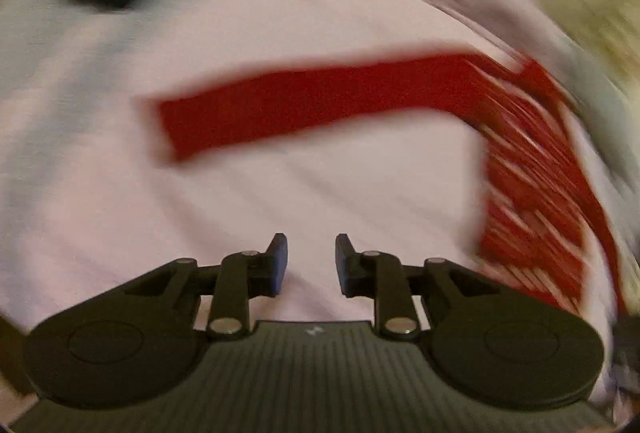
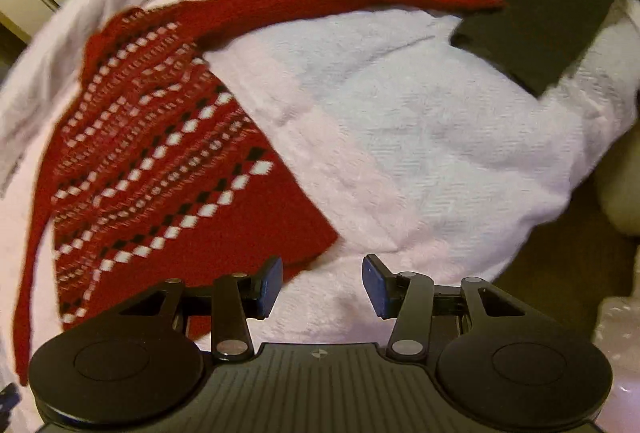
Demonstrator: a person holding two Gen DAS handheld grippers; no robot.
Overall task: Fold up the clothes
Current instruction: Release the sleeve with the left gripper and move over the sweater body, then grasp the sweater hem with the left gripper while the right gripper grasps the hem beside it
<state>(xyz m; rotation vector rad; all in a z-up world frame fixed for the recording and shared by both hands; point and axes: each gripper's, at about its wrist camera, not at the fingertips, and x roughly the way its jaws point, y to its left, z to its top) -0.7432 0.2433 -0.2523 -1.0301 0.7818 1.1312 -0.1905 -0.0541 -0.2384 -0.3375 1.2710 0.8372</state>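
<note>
Both tools are open and empty: left tool over the white blanket, right tool with the red patterned sweater at 10 o'clock.

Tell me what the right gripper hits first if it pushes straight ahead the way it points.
Most likely the pale towel: the open right gripper faces bare terry. The red patterned sweater lies just left of that line. Depth is unclear.
</note>
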